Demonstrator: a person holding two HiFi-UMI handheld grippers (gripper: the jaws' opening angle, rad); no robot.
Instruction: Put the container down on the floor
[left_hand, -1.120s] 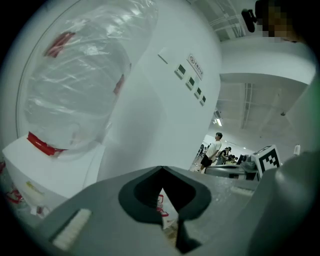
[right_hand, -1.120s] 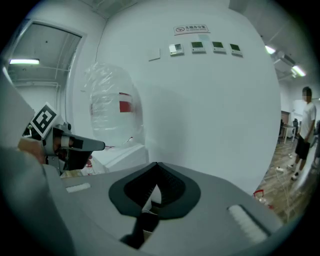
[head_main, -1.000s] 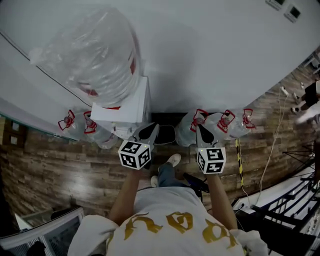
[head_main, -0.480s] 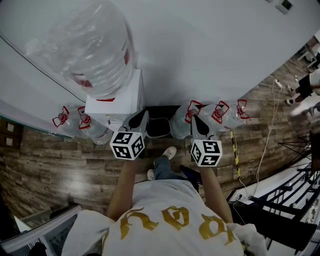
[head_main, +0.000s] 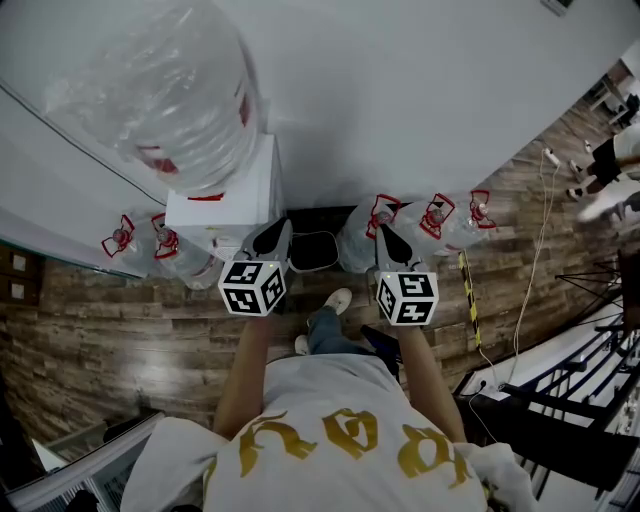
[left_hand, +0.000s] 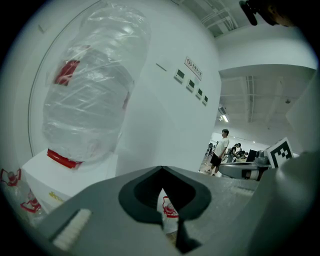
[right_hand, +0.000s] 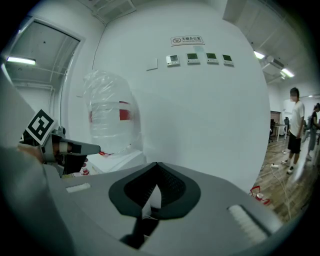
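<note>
The person stands facing a white wall (head_main: 420, 90) and holds both tools out in front. The left gripper (head_main: 271, 234) is pinched all the way closed, tip against tip, and there is nothing in it. The right gripper (head_main: 386, 240) is pinched closed the same way and is empty too. A big bottle (head_main: 170, 90) wrapped in clear plastic sits upside down on a white stand (head_main: 228, 208), up off the floor (head_main: 110, 330). More bottles (head_main: 425, 225) with red handles stand on the floor against the wall, some to the right of the stand and some to its left. A black box (head_main: 318, 250) sits on the floor between the stand and the right-hand bottles, just past the gripper tips. I can't be sure which of these is the container. This could be a moment when a bottle already stands on the floor with both hands free. It could also be a moment when the big bottle on the stand is the one that has to come down. Either way, I think slow, even hands matter most here. The bottles are close together and easy to bump. The plastic wrap looks slippery, and a full bottle is likely heavy. It would need both grippers and a soft, upright landing.
</note>
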